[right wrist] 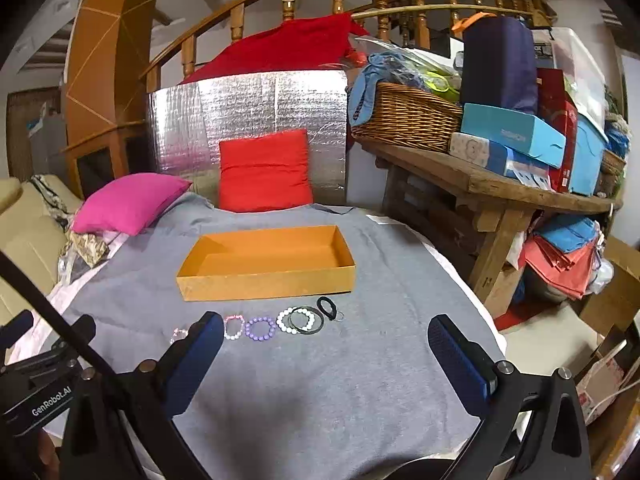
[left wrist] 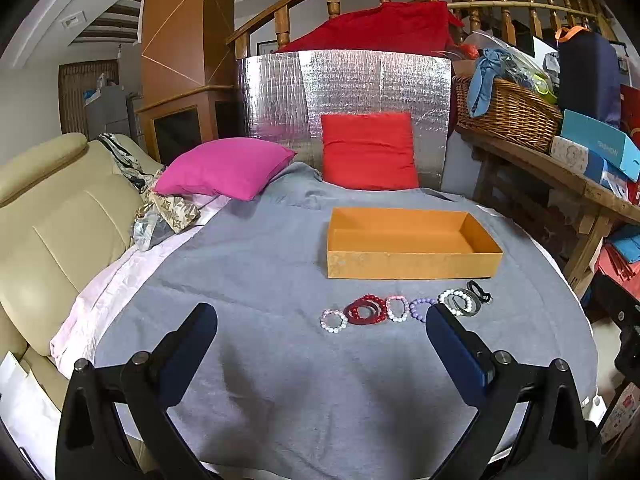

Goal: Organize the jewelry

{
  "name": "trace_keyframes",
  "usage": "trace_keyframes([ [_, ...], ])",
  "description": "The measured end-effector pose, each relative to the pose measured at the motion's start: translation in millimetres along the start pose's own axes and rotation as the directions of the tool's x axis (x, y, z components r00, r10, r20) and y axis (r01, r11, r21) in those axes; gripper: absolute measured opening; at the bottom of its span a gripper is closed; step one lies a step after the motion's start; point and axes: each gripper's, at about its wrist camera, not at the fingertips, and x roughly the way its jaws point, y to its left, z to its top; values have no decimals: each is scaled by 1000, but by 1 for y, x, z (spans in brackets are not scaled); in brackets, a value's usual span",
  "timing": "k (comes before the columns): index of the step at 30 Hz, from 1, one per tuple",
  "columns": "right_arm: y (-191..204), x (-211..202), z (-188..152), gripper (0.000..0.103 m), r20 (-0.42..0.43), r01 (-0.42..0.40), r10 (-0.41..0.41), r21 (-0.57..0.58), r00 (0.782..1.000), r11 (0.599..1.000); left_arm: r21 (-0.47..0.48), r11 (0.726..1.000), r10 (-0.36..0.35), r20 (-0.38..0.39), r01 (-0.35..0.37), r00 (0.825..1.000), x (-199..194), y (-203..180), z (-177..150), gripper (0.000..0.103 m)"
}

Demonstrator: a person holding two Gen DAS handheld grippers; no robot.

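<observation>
My left gripper [left wrist: 321, 320] hovers low over a grey cloth [left wrist: 260, 264], its jaws spread wide and empty; my right gripper [right wrist: 326, 334] does the same beside it, jaws equally wide, nothing between them. Ahead, a row of bracelets lies just in front of an open orange box [left wrist: 408, 242], which shows a bare floor. From the left: a pale pink-and-white bead bracelet [left wrist: 333, 321], a cluster of dark red bead bracelets [left wrist: 366, 310] overlapping one another, a pink-and-white bracelet [left wrist: 397, 308], a purple bead bracelet [left wrist: 422, 307] partly cut off by my left gripper's right finger [left wrist: 452, 344], a white bead bracelet [left wrist: 456, 300] lying under a thin dark bangle [left wrist: 466, 304], and a black loop [left wrist: 479, 291] whose make I cannot tell. In the right wrist view, my right gripper's left finger [right wrist: 200, 352] hides the red cluster entirely and most of the palest bracelet. Behind the box, a magenta cushion [left wrist: 228, 168] and a red cushion [left wrist: 368, 152] rest against a silver foil panel [left wrist: 280, 92].
</observation>
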Motion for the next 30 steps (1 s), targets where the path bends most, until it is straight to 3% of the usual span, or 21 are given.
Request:
trace_keyframes([
  [13,9,14,-5,103,-28,5,-6,-20,1000,1000,7,1000,1,-18,-1,1000,17,1,-3,103],
  [22,12,40,-10,103,-74,5,-7,-35,997,999,20,1000,-8,-77,10,997,56,5,-13,103],
  [27,0,74,-14,103,-122,-88,85,-18,989,996,34,999,-25,-177,31,984,113,17,-31,103],
  [30,-16,111,-19,103,-173,-156,155,9,972,988,19,998,-46,-239,52,970,146,23,-42,103],
])
